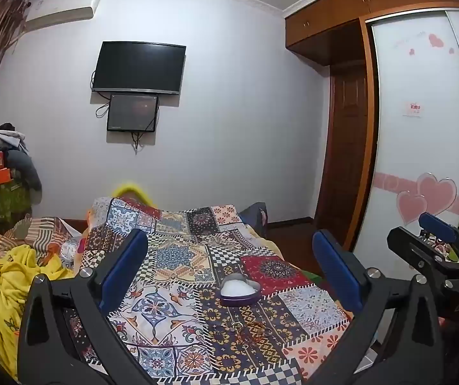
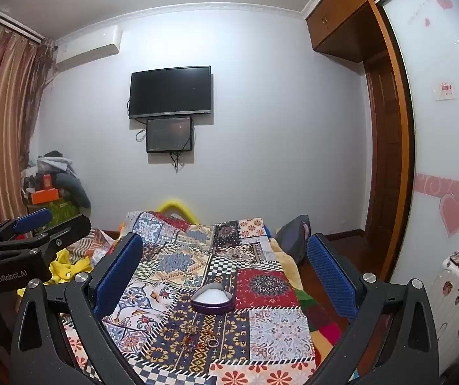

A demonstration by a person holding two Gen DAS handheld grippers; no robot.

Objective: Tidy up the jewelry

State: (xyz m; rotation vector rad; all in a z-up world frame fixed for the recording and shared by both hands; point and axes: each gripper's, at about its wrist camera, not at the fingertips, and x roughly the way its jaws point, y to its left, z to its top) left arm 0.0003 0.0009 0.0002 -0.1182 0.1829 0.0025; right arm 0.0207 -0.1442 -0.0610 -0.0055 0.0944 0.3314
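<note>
A purple heart-shaped jewelry box (image 1: 239, 292) with white lining sits open on the patchwork bedspread (image 1: 178, 256); it also shows in the right wrist view (image 2: 212, 298). Small jewelry pieces (image 1: 252, 333) lie on the bedspread in front of the box, also seen in the right wrist view (image 2: 197, 337). My left gripper (image 1: 229, 266) is open and empty, held above the bed short of the box. My right gripper (image 2: 226, 266) is open and empty beside it; it shows at the right edge of the left view (image 1: 438, 240).
A yellow cloth (image 1: 8, 279) and clothes lie left of the bed. A wardrobe with heart stickers (image 1: 421, 128) stands right. A white suitcase (image 2: 454, 285) holds small items. A TV (image 1: 138, 67) hangs on the far wall.
</note>
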